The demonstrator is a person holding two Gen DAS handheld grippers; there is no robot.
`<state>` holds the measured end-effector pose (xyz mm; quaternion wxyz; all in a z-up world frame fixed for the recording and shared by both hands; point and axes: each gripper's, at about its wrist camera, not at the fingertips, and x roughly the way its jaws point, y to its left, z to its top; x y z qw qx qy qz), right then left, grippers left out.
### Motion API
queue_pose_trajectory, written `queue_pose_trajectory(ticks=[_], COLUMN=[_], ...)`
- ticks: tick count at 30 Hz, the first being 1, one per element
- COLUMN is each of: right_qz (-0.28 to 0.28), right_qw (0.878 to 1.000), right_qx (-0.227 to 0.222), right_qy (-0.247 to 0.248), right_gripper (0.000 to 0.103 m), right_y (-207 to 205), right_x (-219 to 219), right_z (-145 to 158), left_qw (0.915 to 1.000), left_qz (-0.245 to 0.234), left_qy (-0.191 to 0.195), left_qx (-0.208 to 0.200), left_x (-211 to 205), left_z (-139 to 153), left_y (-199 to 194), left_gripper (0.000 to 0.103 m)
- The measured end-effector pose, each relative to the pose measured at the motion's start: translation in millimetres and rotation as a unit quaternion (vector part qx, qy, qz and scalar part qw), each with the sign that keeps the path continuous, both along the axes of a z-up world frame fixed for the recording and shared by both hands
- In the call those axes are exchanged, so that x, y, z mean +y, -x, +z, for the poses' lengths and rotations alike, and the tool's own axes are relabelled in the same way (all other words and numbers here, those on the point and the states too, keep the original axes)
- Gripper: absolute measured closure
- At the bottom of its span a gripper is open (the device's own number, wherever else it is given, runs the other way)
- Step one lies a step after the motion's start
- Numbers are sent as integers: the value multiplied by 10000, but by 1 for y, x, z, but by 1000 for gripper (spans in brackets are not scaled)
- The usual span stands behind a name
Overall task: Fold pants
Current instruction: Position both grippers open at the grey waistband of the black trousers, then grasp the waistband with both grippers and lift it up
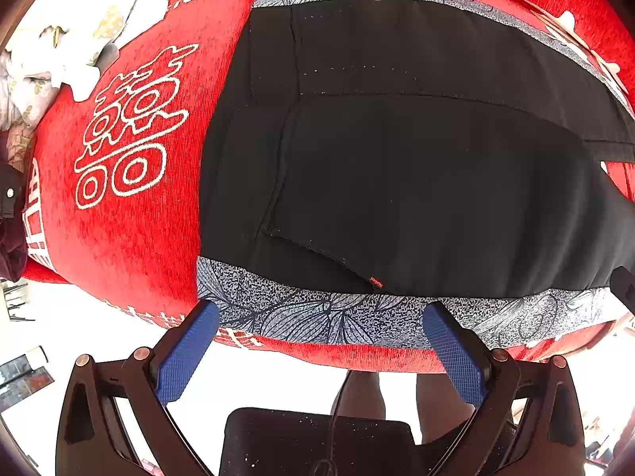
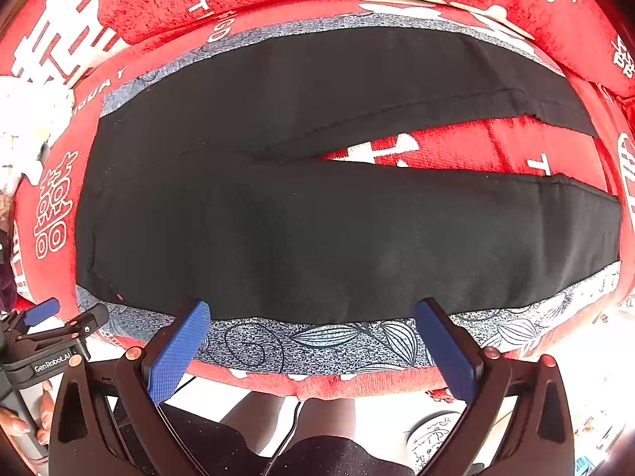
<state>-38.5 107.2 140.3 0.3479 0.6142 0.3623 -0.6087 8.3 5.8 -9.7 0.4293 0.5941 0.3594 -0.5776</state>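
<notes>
Through the left wrist camera we see the black pants [image 1: 397,166] lying flat on a red cloth [image 1: 131,238] with white characters; the waist end lies to the left, and a grey floral-print band [image 1: 317,317] runs along the near side of the pants; our left gripper [image 1: 321,317] hovers at that near edge with its jaws spread wide, the blue pads [image 1: 186,353] holding nothing; a crumpled white floral fabric [image 1: 79,27] sits at the far left corner of the cloth.

Through the right wrist camera we see the pants [image 2: 317,230] spread full length, the two legs parting toward the right so that a wedge of the red cloth [image 2: 456,146] shows between them; the floral-print band [image 2: 317,345] again borders the near edge; our right gripper [image 2: 313,317] hangs just before that band with its jaws spread apart and empty, blue pads [image 2: 178,349] on each side; the left gripper [image 2: 59,325] appears at the lower left, near the waist corner.
</notes>
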Motion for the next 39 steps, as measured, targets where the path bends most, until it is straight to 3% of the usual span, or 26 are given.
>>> queue_pose_trajectory(ticks=[7,17,26,39], right_qz=[-43,-85,-85,-143], right_qw=[10000,9999,9999,9994], right_qx=[1,-44,-51,-173], right_qy=[16,47,69,265], right_gripper=[0,0,0,0], right_y=[3,6,6,2], right_x=[5,9,9,5], right_z=[0,-1,-2,0], left_qw=[9999,9995,9998,9999], left_qz=[-26,-68,-82,-74], left_qy=[-144,-173,0,-33], left_qx=[-47,260,-154,127], left_x=[2,-1,-2,-3], left_z=[-2,2,-4,-3], left_y=[0,-2,-5,-12], left_gripper=[0,0,0,0])
